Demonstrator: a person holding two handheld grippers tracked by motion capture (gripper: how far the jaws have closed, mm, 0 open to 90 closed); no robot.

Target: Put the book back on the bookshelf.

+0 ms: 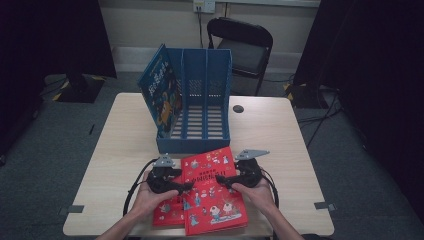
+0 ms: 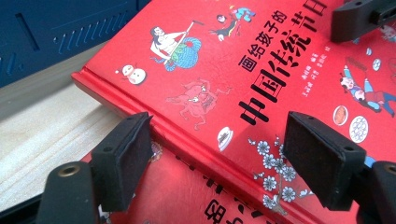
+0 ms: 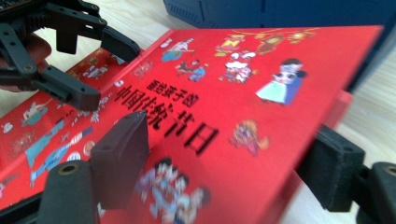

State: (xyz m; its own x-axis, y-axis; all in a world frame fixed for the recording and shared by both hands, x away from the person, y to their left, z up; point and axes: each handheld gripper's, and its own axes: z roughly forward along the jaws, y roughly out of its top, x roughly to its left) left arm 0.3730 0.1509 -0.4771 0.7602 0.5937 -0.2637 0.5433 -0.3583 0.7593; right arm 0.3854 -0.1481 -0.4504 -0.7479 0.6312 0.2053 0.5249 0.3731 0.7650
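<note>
Two red picture books lie stacked at the table's front. The top red book (image 1: 212,187) (image 2: 224,70) (image 3: 224,93) rests askew on the lower red book (image 1: 167,212) (image 2: 187,186) (image 3: 28,135). My left gripper (image 1: 186,186) (image 2: 219,126) (image 3: 109,74) is open, its jaws straddling the top book's spine edge. My right gripper (image 1: 221,181) (image 3: 231,135) is open at the book's right edge, one pad over the cover, the other beyond and below the edge. A blue file rack (image 1: 192,145) stands behind, with a blue book (image 1: 160,90) leaning in its left compartment.
The wooden table (image 1: 125,150) has bare room left and right of the rack. Its two right compartments hold nothing. A round cable hole (image 1: 238,108) sits to the rack's right. A black chair (image 1: 245,45) stands beyond the far edge.
</note>
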